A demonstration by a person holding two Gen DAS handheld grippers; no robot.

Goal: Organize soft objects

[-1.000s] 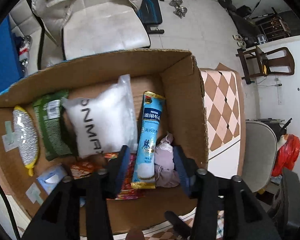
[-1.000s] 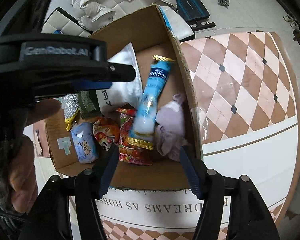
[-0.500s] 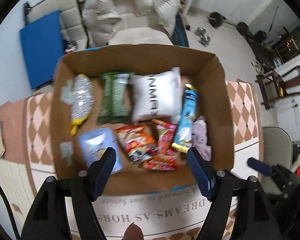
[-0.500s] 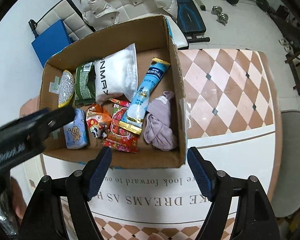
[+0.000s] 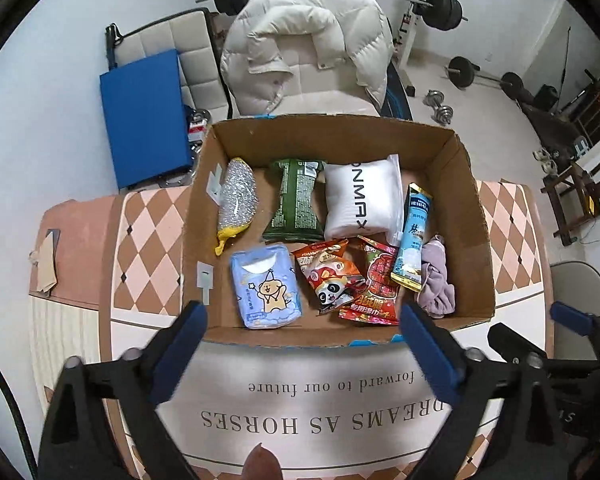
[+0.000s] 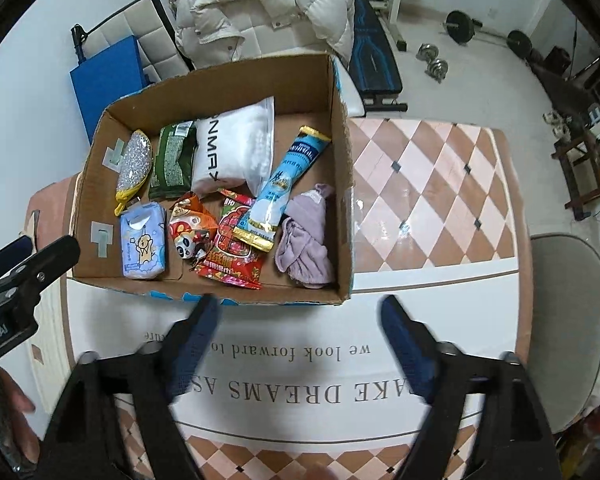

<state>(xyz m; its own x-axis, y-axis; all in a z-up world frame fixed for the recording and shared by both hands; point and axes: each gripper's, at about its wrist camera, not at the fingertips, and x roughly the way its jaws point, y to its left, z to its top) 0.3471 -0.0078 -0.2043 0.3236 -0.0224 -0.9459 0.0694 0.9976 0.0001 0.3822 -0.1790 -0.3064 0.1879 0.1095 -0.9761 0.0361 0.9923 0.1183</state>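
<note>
The packing step looks finished or close to it: every soft object in view already lies inside the box (image 5: pixel 476 240), which sits on the worktop (image 5: pixel 300 400), and none shows on the bare cloth in front of it or on the worktop to its right. Along the far wall lie a silver scrubber (image 5: pixel 238 196), a green pack (image 5: pixel 296 200) and a white pillow pack (image 5: pixel 362 200); nearer are a blue tissue pack (image 5: pixel 266 290), 2 red snack bags (image 5: pixel 342 280), a blue sachet (image 5: pixel 412 248) resting partly on 1 of them, and a purple cloth (image 5: pixel 436 280) against the right wall. If anything is left to do, the next move is probably to find a remaining item outside these views, or to straighten the overlapping bags; either calls for coming back down over 1 thing with the fingers lined up on it. The left gripper (image 5: pixel 300 344) hangs over the box's near edge, its fingers spread wide and opening further, with nothing between them and touching nothing. The right gripper (image 6: pixel 296 336) likewise hovers over the cloth before the box, fingers apart and opening, empty.
</note>
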